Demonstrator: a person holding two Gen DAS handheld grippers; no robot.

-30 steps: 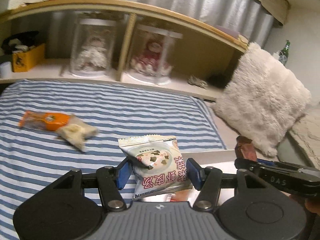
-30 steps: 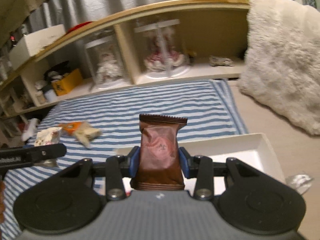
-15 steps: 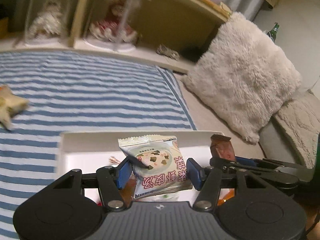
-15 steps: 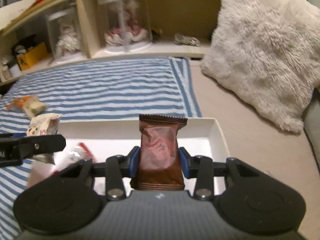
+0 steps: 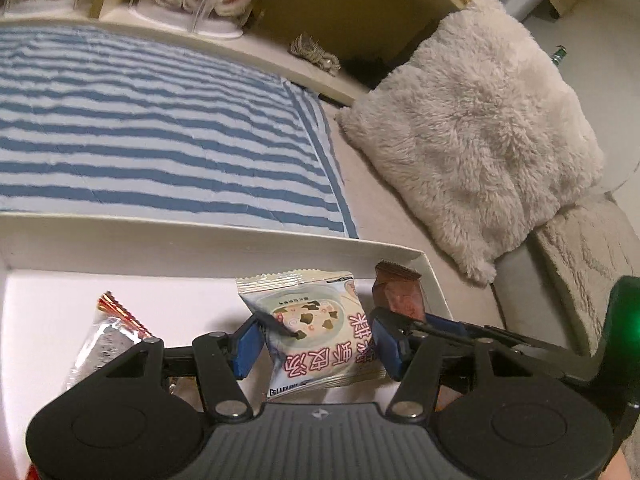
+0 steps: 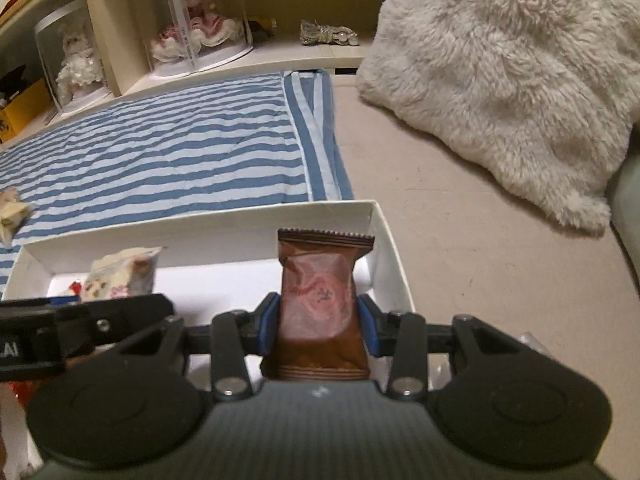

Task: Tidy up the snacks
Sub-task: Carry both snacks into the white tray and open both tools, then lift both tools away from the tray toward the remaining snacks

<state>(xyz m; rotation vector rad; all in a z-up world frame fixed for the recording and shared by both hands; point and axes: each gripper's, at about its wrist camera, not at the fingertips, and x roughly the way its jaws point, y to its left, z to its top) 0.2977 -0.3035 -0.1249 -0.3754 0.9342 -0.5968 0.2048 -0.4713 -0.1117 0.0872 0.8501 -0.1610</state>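
From the left wrist view, your left gripper had its jaws closed on a pale soup packet, held over the white box near its right end. A silver wrapper with a red edge lay inside the box toward the left. Your right gripper sat just beside, its jaws clamping a brown snack packet at the box's right corner.

From the right wrist view, your right gripper pinched the brown snack packet upright above the box's right end, on the bed by the striped blanket and fluffy pillow.
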